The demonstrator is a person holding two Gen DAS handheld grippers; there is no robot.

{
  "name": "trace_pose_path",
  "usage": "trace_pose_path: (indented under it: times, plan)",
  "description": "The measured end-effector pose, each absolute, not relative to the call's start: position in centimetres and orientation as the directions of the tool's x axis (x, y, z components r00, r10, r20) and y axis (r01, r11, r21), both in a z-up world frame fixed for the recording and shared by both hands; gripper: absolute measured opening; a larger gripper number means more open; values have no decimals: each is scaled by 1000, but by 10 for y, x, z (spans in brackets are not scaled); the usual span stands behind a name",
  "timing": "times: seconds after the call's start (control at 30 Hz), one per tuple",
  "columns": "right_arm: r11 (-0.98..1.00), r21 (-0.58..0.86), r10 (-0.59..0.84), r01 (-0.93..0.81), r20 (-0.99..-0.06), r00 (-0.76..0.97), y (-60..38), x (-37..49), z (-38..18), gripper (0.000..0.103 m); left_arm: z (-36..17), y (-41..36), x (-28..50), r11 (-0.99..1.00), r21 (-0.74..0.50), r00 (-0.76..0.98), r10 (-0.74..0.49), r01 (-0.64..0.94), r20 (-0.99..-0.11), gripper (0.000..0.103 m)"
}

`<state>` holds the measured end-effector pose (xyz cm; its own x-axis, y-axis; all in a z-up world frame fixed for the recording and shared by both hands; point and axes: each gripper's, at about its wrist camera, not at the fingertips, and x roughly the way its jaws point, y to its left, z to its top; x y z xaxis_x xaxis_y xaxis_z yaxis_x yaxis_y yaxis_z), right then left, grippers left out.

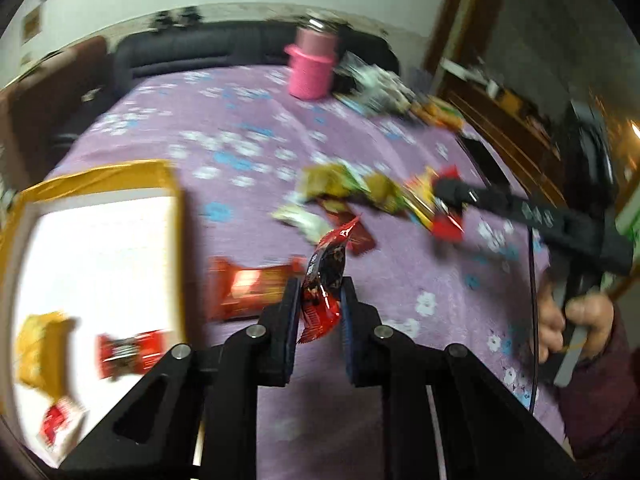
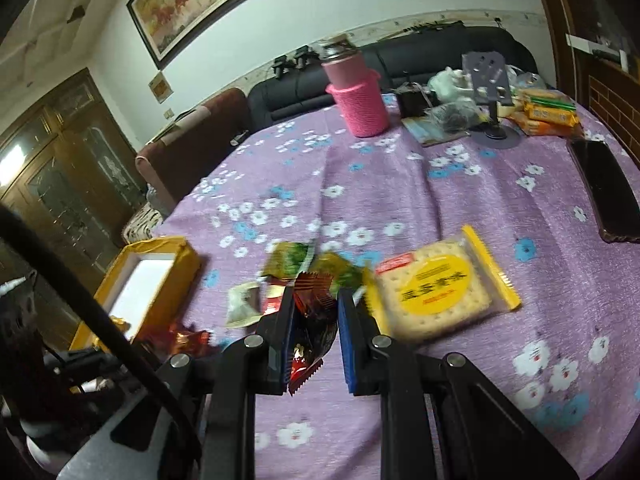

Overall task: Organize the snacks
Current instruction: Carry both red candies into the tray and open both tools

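Note:
In the left wrist view my left gripper (image 1: pixel 320 286) is shut on a red and black snack packet (image 1: pixel 325 276), which stands upright between the pads above the purple flowered tablecloth (image 1: pixel 240 128). To its left stands a yellow box (image 1: pixel 100 176) with a white inside, holding several snack packets (image 1: pixel 132 350). An orange-red bar (image 1: pixel 248 288) lies just beyond my fingers. My right gripper (image 2: pixel 316 298) is shut on a dark red snack packet (image 2: pixel 312 320). It hangs over a small pile of green packets (image 2: pixel 292 260), beside a yellow cracker packet (image 2: pixel 436 292).
A pink container (image 2: pixel 358 96), a grey phone stand (image 2: pixel 490 92), bags and biscuit packets (image 2: pixel 548 112) crowd the far right of the table. A dark phone (image 2: pixel 608 196) lies near the right edge. A person's hand (image 1: pixel 576 328) holds the right gripper's handle. A dark sofa (image 2: pixel 440 52) stands behind.

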<state>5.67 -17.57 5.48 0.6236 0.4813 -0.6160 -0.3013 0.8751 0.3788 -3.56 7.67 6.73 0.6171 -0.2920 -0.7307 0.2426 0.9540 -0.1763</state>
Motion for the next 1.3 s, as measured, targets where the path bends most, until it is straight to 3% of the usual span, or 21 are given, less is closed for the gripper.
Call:
trace_pose_path:
  times: [0.4,0.57,0.63,0.8,0.9,1.0,1.3]
  plan:
    - [702,458,692,-545,-620,370,-16,16,79,18,68,221,-71,983,-130,696,-2,-131,-718,21]
    - [698,423,663,-578,-687,298,49,14,56,17,62,245,-80,972,-115,694,61,-204,-718,21]
    - [707,411,645,-575,-709,286,65,16,46,17,62,251,-83,967,-117,697,76,-224,-713,26]
    - [726,361,608,-585,-735,301,85,14,35,21,72,258,-97,959,-99,718,129,-266,-684,64]
    - [723,354,612,-593,-725,314,84,9,42,27,84,254,-107,954,-66,738,180,-291,-651,76]
    - [725,336,616,-601,-707,347,81,1,52,30,96,247,-115,951,-28,749,223,-307,-624,84]
    - [745,349,628,-569,-654,421,49,-11,70,35,123,215,-134,953,56,783,277,-297,-556,89]
